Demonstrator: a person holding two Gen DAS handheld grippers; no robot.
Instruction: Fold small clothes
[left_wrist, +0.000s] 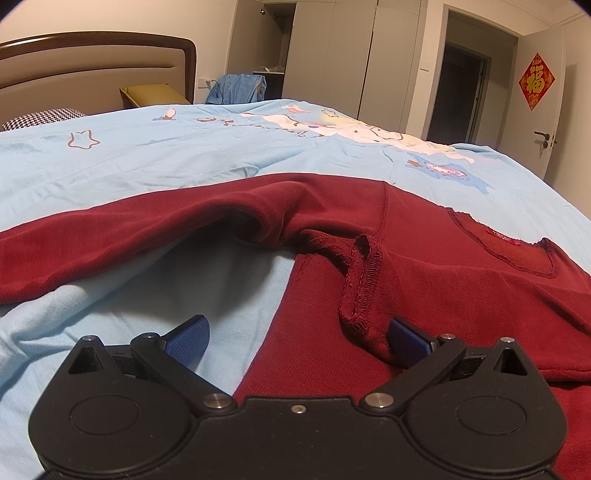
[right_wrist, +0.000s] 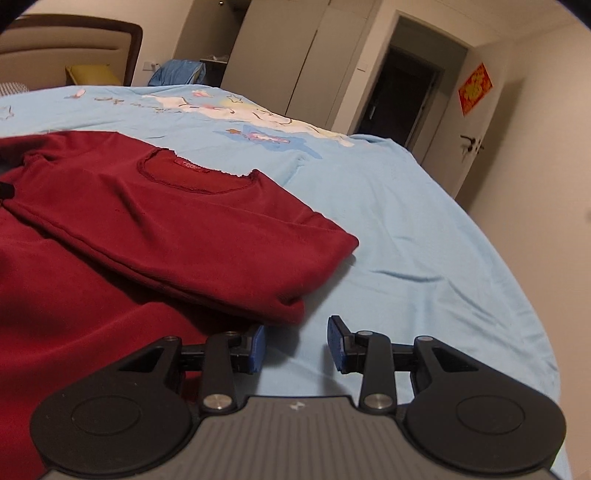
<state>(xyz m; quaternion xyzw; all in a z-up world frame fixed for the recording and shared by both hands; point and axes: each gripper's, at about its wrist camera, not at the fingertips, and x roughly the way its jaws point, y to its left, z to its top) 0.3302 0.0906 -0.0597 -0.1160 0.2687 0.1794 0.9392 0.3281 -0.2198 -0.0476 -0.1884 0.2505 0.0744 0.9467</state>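
I see the dark red top (left_wrist: 461, 280) lying flat on the light blue bedsheet (left_wrist: 184, 158), its neckline (right_wrist: 192, 177) turned toward the far side of the bed, where the wardrobe (right_wrist: 280, 51) stands. Its body runs lengthwise from that neckline back toward my two grippers. From the left wrist view, one sleeve (left_wrist: 129, 229) stretches out sideways from the neckline, away to the left across the sheet, with a fold of cloth lifted just off the sheet beneath it. From the right wrist view, the other sleeve (right_wrist: 229, 254) is folded over the body below the neckline, its cuff end lying just beside my right gripper.

My left gripper (left_wrist: 299, 336) has its jaws spread wide: one blue pad (left_wrist: 188, 341) sits over bare sheet, the other is touching a seamed ridge of the red cloth, partly tucked beneath it. Nothing is pinched between them.

My right gripper (right_wrist: 297, 345) is parted more narrowly, with only blue sheet between the pads (right_wrist: 338, 343); the left pad is at the edge of the red cloth, and I cannot tell whether it touches
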